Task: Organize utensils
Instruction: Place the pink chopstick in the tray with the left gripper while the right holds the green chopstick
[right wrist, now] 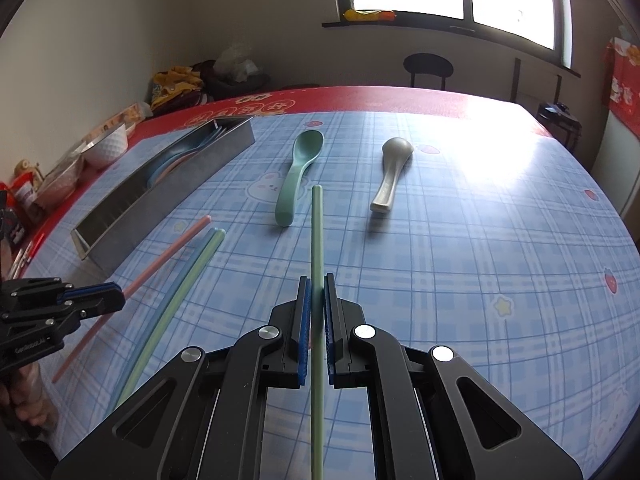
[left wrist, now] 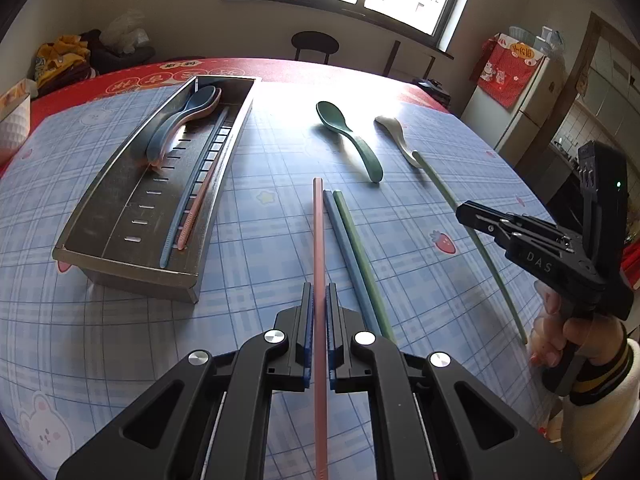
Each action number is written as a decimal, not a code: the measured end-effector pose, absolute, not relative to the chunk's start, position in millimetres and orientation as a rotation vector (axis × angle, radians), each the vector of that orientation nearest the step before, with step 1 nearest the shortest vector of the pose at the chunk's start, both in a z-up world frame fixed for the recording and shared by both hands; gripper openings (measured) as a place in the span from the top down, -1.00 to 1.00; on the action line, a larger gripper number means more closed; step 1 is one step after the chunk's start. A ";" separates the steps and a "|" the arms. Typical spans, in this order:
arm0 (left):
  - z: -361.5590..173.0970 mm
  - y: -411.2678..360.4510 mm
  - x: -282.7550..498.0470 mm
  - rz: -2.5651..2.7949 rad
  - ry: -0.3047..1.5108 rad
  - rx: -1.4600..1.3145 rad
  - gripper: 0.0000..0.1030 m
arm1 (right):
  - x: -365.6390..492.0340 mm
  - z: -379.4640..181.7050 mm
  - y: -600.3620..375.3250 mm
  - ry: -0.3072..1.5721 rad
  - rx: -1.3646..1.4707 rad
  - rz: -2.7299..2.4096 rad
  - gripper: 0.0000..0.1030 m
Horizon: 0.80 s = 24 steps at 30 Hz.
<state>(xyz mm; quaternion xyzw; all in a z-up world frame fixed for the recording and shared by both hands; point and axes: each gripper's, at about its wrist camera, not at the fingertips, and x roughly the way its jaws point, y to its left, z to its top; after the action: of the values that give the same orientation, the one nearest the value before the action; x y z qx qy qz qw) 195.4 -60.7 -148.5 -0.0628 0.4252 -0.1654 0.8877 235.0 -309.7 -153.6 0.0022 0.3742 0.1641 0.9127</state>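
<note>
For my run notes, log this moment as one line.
left claw: shut on pink chopstick | right claw: shut on green chopstick | steel tray: spoons, chopsticks inside | table: two spoons, two chopsticks loose

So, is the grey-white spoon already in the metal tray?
No, the grey-white spoon lies on the tablecloth, well apart from the metal tray.

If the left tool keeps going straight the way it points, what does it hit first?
Probably bare tablecloth between the metal tray and the green spoon; the left tool points steeply downward. Depth is uncertain.
</note>
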 end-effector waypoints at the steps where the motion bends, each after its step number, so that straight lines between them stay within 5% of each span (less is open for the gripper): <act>1: -144.9 -56.7 195.2 -0.347 0.882 -0.144 0.89 | 234.9 -153.4 -309.6 0.770 0.005 0.338 0.88; 13: -92.3 -5.5 213.1 -0.318 0.810 -0.258 0.89 | 236.5 -154.0 -310.0 0.776 0.011 0.342 0.88; 24: -97.3 -4.8 318.1 -0.289 0.929 -0.199 0.89 | 236.6 -155.3 -314.3 0.777 0.025 0.313 0.88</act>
<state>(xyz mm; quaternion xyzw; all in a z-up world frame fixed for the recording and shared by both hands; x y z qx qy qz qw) 318.1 -4.8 -97.3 -0.0954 0.4458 -0.1387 0.8792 236.6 -314.3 -155.3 0.0123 0.3773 0.1520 0.9135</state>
